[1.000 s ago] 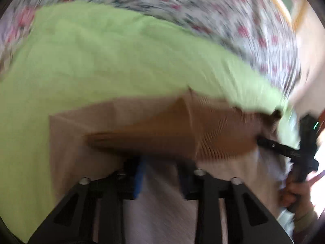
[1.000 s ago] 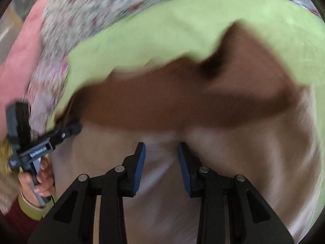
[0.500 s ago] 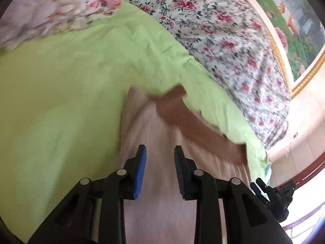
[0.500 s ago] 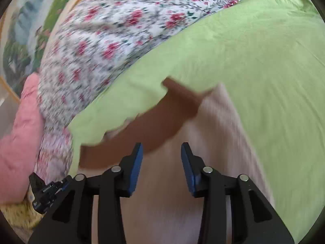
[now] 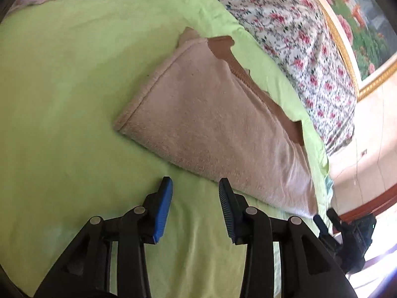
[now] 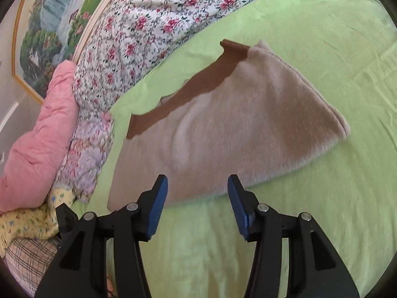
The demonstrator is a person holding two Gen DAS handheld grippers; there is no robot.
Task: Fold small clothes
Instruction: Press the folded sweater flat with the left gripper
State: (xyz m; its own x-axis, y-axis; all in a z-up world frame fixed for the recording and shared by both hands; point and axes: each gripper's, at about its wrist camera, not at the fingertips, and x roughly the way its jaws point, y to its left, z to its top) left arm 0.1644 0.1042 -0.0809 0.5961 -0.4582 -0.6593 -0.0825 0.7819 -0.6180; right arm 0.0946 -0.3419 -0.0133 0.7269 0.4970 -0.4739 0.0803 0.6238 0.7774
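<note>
Hovering spread and empty: left gripper [image 5: 194, 186] and right gripper [image 6: 197, 183], both just short of the folded beige fleece garment with brown ribbed trim [image 6: 238, 129]. Lying on the lime-green bedsheet [image 5: 62, 87], seemingly doubled. Risking pinching sheet along with fleece, dragging the fold askew.

Home bedroom, green bedsheet [image 6: 297, 19], floral quilt [image 6: 153, 24], framed landscape painting [image 6: 49, 24]

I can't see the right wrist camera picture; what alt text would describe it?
A folded beige garment with a brown ribbed band lies flat on a lime green sheet. The open right gripper hovers just short of it, holding nothing. Floral bedding and a pink quilt sit behind.
</note>
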